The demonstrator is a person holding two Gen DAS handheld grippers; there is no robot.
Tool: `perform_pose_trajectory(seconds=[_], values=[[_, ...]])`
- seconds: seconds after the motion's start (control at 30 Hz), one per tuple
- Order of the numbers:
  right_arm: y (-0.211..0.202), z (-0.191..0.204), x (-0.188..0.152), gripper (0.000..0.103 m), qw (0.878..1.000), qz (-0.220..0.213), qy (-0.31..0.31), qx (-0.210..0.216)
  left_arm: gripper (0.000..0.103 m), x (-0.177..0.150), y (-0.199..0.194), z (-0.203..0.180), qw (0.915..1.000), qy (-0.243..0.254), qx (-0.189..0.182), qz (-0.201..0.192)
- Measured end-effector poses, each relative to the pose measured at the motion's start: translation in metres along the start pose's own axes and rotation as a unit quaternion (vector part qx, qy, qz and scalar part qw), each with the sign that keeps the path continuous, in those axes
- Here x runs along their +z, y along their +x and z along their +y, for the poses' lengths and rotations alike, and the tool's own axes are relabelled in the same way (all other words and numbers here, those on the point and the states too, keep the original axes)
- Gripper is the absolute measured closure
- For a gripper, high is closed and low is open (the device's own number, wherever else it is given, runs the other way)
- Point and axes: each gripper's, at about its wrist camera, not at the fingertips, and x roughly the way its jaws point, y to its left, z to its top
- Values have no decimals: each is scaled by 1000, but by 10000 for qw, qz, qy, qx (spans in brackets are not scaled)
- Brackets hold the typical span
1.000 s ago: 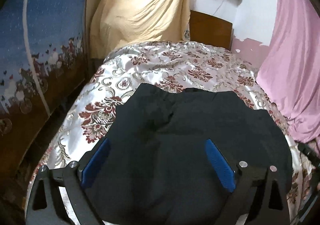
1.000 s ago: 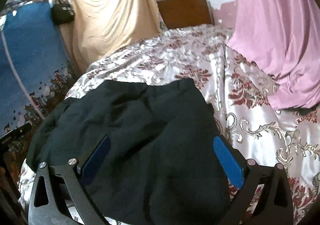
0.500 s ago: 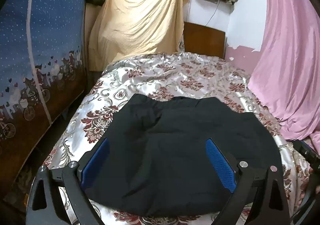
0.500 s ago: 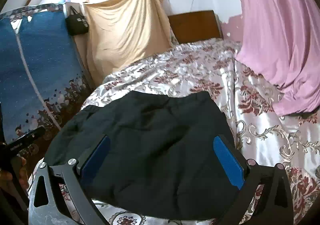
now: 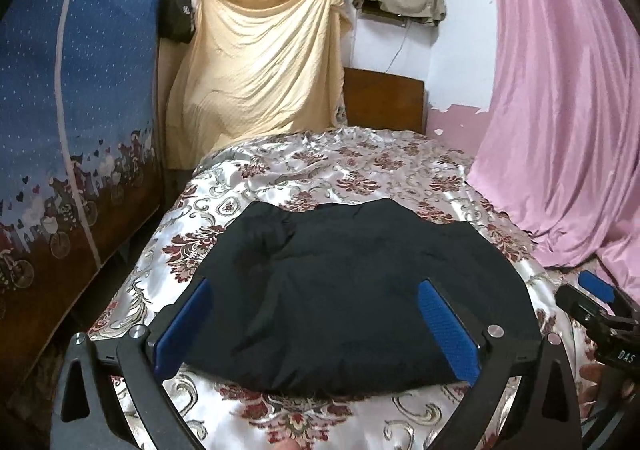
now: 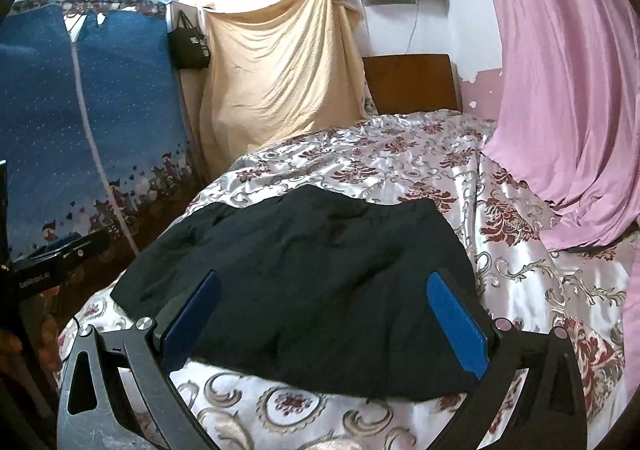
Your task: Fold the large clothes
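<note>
A black garment (image 5: pixel 360 250) lies folded into a wide flat bundle across the near half of the bed (image 5: pixel 340 166); the right wrist view shows the same black garment (image 6: pixel 312 242). My left gripper (image 5: pixel 314 284) hovers over its near edge with its jaws opening; the cloth lies below them and the blue pads touch nothing. My right gripper (image 6: pixel 323 276) stands open the same way over the garment's right part. The right gripper's blue pad (image 5: pixel 596 286) shows at the left wrist view's right edge.
The bed has a shiny floral spread (image 6: pixel 520 270). A pink curtain (image 5: pixel 560 130) hangs along its right side and a blue fabric wardrobe (image 5: pixel 80 110) stands on the left. A yellow sheet (image 5: pixel 260 70) and a wooden headboard (image 5: pixel 384 98) are at the far end.
Both grippers have drawn back and risen from the garment. Its near edge and the spread in front of it have come into view. The garment lies still.
</note>
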Motion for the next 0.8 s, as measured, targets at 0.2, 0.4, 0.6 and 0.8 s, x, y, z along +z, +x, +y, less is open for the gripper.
perform_pose_trajectory(seconds=[0.2,0.4,0.6,0.8], values=[[-24,11,-10,2,9999,-113,-80,37,0,-15,-27,-5,9993,231,171,-256],[-37,20,-19,2,9998,-145,-147,45,0,-26,-47,-4,9986,274,289,-339],[-46,23,-33,2,9998,-121,-104,115,0,-39,-58,-3,9984,314,339,-317],[-54,25,-49,2,9998,-136,-72,110,0,-56,-67,-3,9981,290,404,-359]])
